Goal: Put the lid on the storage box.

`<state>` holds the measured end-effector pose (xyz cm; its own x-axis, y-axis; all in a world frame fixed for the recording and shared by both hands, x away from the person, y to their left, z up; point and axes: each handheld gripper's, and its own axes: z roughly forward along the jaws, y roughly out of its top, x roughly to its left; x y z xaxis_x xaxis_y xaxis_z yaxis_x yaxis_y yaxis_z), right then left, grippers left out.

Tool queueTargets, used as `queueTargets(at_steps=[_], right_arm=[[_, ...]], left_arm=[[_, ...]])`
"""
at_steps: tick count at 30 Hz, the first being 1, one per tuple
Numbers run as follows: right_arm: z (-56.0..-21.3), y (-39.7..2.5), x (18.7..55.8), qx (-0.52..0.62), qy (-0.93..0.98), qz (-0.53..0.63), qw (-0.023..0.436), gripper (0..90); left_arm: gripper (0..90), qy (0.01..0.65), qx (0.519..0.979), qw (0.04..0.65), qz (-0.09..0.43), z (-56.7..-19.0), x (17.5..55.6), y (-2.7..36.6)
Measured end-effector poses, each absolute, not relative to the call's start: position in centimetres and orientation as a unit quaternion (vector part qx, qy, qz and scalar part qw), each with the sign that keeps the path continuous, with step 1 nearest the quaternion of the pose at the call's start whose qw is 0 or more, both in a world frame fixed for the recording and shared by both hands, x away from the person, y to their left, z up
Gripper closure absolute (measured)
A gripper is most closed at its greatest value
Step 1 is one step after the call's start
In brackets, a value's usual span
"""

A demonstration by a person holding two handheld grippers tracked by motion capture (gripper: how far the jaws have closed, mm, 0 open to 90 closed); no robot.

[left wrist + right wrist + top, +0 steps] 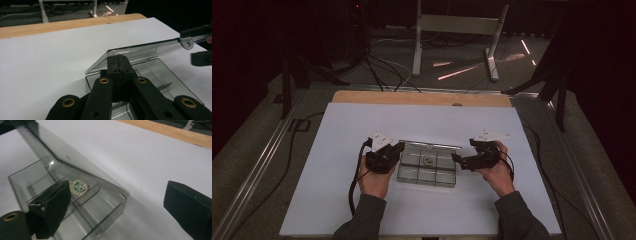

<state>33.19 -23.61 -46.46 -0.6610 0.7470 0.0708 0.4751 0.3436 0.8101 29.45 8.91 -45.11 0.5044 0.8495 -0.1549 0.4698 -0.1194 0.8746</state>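
On the white counter (pixel 337 200), a clear plastic compartment box (pixel 427 168) is pinched at one edge by the left gripper (pixel 117 65). Its hinged lid (pixel 140 51) is partly raised; the right gripper (pixel 120 202) is spread, and a small green-and-gold badge (pixel 79 187) remains inside.

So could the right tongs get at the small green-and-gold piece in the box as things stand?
Probably yes. The right tongs stand open at the box's end, and the lid is raised at a slant, so the piece lies uncovered from that side. The low dividers around it might hamper a grip.
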Motion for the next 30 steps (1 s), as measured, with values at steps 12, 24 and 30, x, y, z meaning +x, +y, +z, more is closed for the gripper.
queueTargets(at_steps=[12, 24, 30], right_arm=[[-46.6, -27.3, 31.6, 0.403, 0.782, 0.444, 0.167, 3.0], [-46.9, -30.9, 31.0, 0.451, 0.731, 0.479, 0.182, 2.5], [-47.2, -31.6, 30.8, 0.459, 0.722, 0.484, 0.184, 2.5]], left_arm=[[90.0, 0.453, 0.731, 0.473, 0.190, -45.8, 28.5, 8.9], [90.0, 0.451, 0.738, 0.467, 0.182, -46.6, 27.2, 9.0], [90.0, 0.455, 0.738, 0.467, 0.176, -47.6, 26.5, 9.2]])
